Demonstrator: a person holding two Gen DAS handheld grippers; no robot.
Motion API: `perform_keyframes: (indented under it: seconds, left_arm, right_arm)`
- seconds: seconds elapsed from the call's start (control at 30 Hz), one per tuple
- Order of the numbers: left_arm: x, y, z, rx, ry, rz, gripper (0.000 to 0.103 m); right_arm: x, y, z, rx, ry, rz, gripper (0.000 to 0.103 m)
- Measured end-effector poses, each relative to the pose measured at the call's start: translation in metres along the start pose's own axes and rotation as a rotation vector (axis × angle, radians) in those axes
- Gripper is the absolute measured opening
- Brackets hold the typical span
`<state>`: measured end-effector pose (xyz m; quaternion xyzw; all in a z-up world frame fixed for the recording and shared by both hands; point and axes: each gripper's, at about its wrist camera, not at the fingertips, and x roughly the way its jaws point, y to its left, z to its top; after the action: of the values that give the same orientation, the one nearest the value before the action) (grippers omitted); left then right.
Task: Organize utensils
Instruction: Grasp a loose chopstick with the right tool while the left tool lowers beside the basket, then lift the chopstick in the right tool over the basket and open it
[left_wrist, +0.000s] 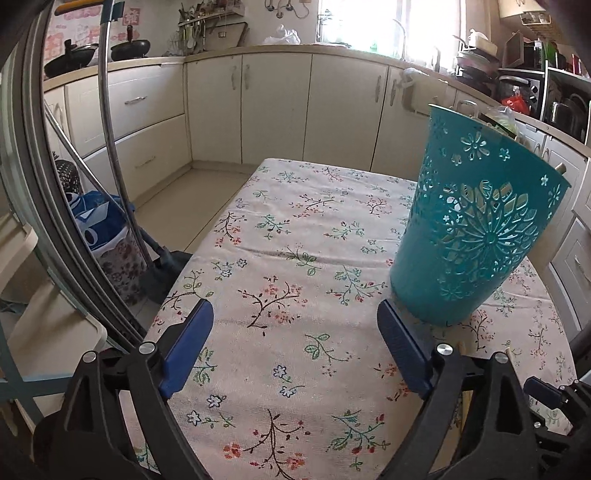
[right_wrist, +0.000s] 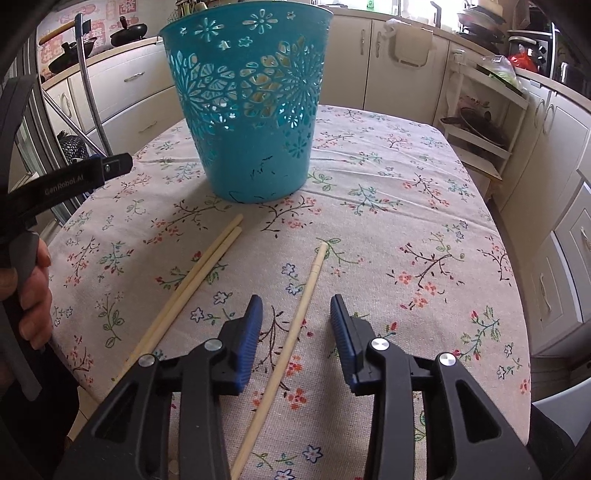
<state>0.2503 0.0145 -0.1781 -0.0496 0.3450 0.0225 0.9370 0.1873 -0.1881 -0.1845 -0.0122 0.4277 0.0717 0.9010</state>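
Three chopsticks lay loose on the tabletop (right_wrist: 424, 177) short of the teal basket (right_wrist: 247, 110), which stood upright, so they could be dropped in. I held my right gripper (right_wrist: 296, 314) low with its fingers spread on either side of the single chopstick (right_wrist: 295, 328), not yet touching it, lined up to pinch it. The pair of chopsticks (right_wrist: 192, 280) waited just to its left. My left gripper (left_wrist: 295, 314) hovered released and empty beside the basket, probably ready to steady it.
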Motion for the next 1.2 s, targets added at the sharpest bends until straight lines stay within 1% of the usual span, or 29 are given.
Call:
perform_keyframes:
  seconds: [0.13, 0.2, 0.27, 0.33, 0.4, 0.47, 0.63, 0.77, 0.83, 0.93, 1.0, 1.1, 1.2]
  left_arm:
    - [0.002, 0.000, 0.001, -0.007, -0.002, -0.020, 0.087]
    - [0.004, -0.001, 0.000, 0.000, 0.006, -0.033, 0.087]
    - [0.005, -0.002, 0.000, 0.000, 0.010, -0.043, 0.087]
    - [0.007, -0.002, 0.000, 0.000, 0.020, -0.053, 0.087]
    - [0.009, -0.002, -0.001, -0.002, 0.032, -0.060, 0.087]
    - [0.011, -0.003, -0.002, 0.002, 0.040, -0.065, 0.087]
    - [0.013, -0.005, -0.004, 0.010, 0.053, -0.070, 0.087]
    - [0.017, -0.006, -0.003, 0.011, 0.076, -0.075, 0.087]
    - [0.019, -0.006, -0.004, 0.008, 0.082, -0.079, 0.087]
    - [0.020, -0.004, -0.004, 0.000, 0.088, -0.085, 0.087]
    - [0.021, -0.002, -0.004, -0.005, 0.094, -0.088, 0.087]
    - [0.022, -0.002, -0.004, -0.015, 0.101, -0.091, 0.087]
    - [0.024, -0.001, -0.004, -0.022, 0.107, -0.094, 0.087]
  right_arm:
    - [0.000, 0.003, 0.001, -0.013, 0.001, 0.003, 0.030]
    - [0.001, 0.005, 0.001, -0.023, 0.002, 0.008, 0.024]
    - [0.001, 0.006, 0.002, -0.029, 0.005, 0.019, 0.020]
    - [0.002, 0.004, 0.004, -0.014, 0.012, 0.041, 0.016]
    - [0.003, -0.001, 0.006, 0.011, 0.017, 0.053, 0.009]
    - [0.003, -0.008, 0.007, 0.050, 0.023, 0.079, 0.006]
    - [0.002, -0.018, 0.005, 0.132, 0.034, 0.140, 0.005]
    - [0.000, -0.032, 0.004, 0.240, 0.052, 0.240, 0.005]
    - [-0.006, -0.038, 0.004, 0.289, 0.044, 0.299, 0.005]
    - [-0.024, -0.043, 0.015, 0.348, -0.003, 0.392, 0.005]
    - [-0.041, -0.046, 0.029, 0.372, -0.053, 0.449, 0.005]
    - [-0.072, -0.048, 0.060, 0.379, -0.164, 0.526, 0.005]
    - [-0.090, -0.046, 0.100, 0.357, -0.272, 0.556, 0.005]
